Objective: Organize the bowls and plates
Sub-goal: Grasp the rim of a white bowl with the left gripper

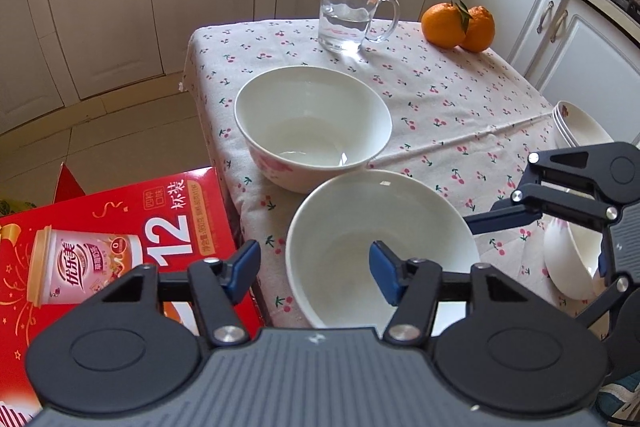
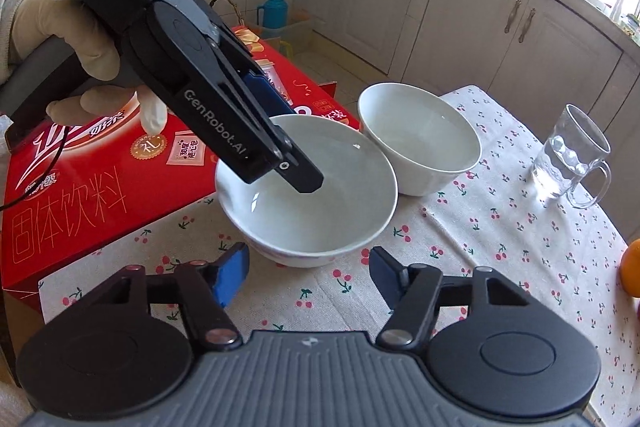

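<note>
While my left tongs (image 1: 314, 273) straddle the near bowl's (image 1: 380, 247) rim unclenched and my right tongs (image 2: 308, 277) hang released beside it, that bowl sits near the bench (image 1: 440, 99) edge. A skewed pinch could tip it off onto the red carton (image 1: 100, 247).

Black linkage grippers (image 1: 314, 273) are showing blue pads (image 2: 231, 277), silver screws, ribbed grey bodies and white "GenRobot.AI" lettering; a cream glove (image 2: 60, 39) is covering the hand.

Table w/ cherry-print cloth (image 1: 460, 99): bowls (image 1: 312, 123), glass mug (image 1: 352, 11), oranges (image 1: 458, 23).
</note>
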